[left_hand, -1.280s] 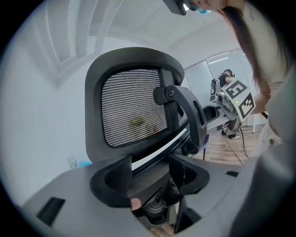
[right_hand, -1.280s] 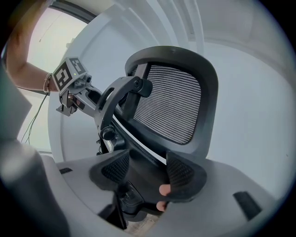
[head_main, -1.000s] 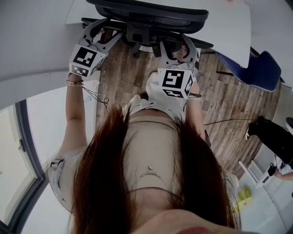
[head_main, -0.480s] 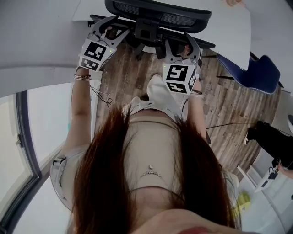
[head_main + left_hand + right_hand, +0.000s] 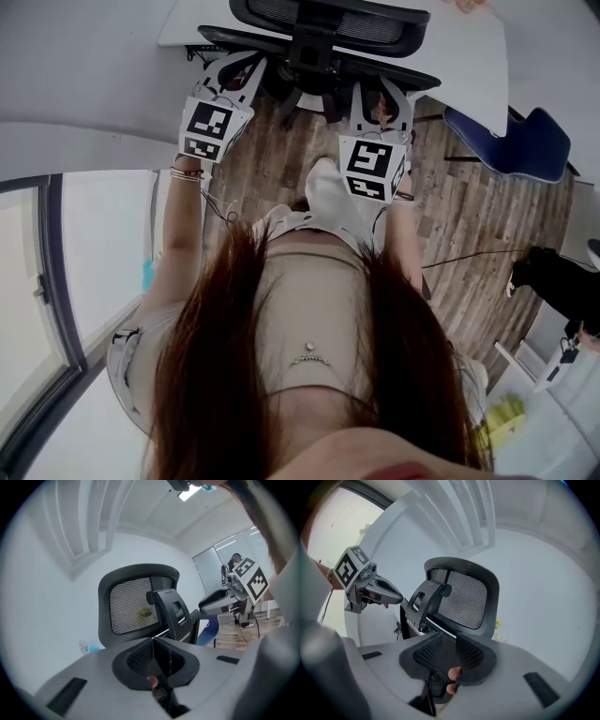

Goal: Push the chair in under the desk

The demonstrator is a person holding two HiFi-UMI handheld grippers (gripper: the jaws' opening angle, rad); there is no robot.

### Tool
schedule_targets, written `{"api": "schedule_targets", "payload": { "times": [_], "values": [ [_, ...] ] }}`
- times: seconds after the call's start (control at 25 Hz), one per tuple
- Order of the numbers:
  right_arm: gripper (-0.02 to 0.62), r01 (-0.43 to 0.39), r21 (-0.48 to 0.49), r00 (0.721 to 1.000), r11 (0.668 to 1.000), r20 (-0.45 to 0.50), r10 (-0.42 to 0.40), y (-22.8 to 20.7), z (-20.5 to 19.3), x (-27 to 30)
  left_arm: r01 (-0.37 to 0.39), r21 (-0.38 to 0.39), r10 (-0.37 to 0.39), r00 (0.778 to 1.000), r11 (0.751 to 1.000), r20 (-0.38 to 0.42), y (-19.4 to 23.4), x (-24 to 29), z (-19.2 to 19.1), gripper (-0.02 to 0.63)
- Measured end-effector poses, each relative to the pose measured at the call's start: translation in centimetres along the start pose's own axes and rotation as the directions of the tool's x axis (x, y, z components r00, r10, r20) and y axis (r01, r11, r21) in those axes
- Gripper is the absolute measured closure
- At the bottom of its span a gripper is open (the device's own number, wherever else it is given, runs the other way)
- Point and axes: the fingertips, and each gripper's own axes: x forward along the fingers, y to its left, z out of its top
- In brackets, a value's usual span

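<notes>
Fingers [image 5: 136,657] have just closed empty, left gripper's [image 5: 153,641] together, right gripper's [image 5: 449,638] slightly apart; chair [image 5: 328,23] looks home under bench [image 5: 469,56].

We reach both bare arms [image 5: 183,234] forward. Our grey, marker-cubed left claw [image 5: 232,66] has its jaws pressed together. Our matching right claw [image 5: 380,91] has just been closing, a narrow gap left, seemingly with nothing between.

I read this as an office: mesh-back swivel chair [image 5: 330,26] at a white desk [image 5: 473,66], blue chair [image 5: 517,148] beside the desk, plank floor [image 5: 469,225].
</notes>
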Motion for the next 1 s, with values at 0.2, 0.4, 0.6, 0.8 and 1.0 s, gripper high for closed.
{"api": "schedule_targets", "payload": {
  "times": [0.2, 0.4, 0.6, 0.8, 1.0],
  "values": [
    [0.533, 0.062, 0.025, 0.997, 0.998, 0.033, -0.063, 0.4, 0.5, -3.5, -0.005, -0.036, 0.006, 0.999, 0.999, 0.037, -2.2, -2.4, 1.0, 0.601],
    [0.546, 0.103, 0.041, 0.994, 0.994, 0.044, -0.105, 1.0, 0.6, -6.1, 0.0, -0.079, 0.006, 0.998, 0.997, 0.067, -4.3, -4.2, 1.9, 0.601],
    [0.555, 0.097, 0.053, 0.995, 0.994, 0.031, -0.099, 2.2, 0.1, -8.4, -0.008, -0.118, 0.016, 0.998, 0.993, 0.061, -6.2, -6.4, 2.2, 0.601],
    [0.558, 0.101, 0.045, 0.993, 0.994, 0.063, -0.104, 2.9, 0.8, -9.8, 0.007, -0.12, 0.001, 0.998, 0.993, 0.064, -7.5, -8.0, 2.5, 0.601],
    [0.558, 0.137, 0.045, 0.989, 0.99, 0.049, -0.139, 2.9, 0.8, -11.3, 0.041, -0.138, -0.03, 0.996, 0.99, 0.081, -8.4, -9.2, 2.7, 0.601]
  ]
}}
